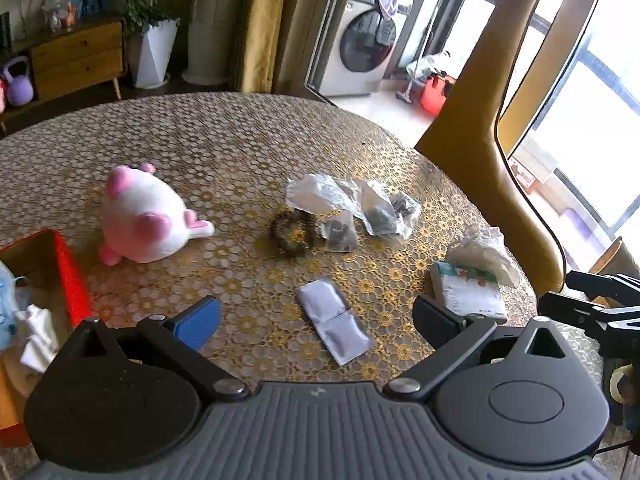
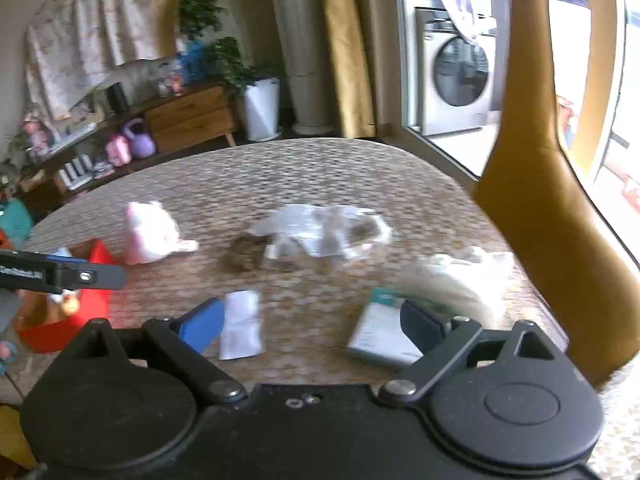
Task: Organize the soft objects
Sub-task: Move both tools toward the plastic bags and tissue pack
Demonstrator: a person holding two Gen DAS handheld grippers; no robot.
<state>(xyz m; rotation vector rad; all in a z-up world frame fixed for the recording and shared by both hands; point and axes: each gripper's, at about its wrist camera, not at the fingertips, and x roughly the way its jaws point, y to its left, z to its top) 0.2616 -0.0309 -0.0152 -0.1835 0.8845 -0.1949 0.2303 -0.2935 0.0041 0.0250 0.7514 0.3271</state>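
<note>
Both tools are spread wide and hold nothing: the left tool [image 1: 316,320] hovers above a flat white packet [image 1: 334,322], with the pink plush [image 1: 146,216] ahead-left. Thin film may slip from its pads; the right tool [image 2: 312,326], close alongside, could collide.

Washing machine [image 1: 362,40], potted plant [image 1: 150,46], wooden cabinet [image 1: 76,58]

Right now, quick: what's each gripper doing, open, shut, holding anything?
Left gripper: open, empty, hovering above the white sachet.
Right gripper: open, empty, over the table near the tissue pack.
</note>
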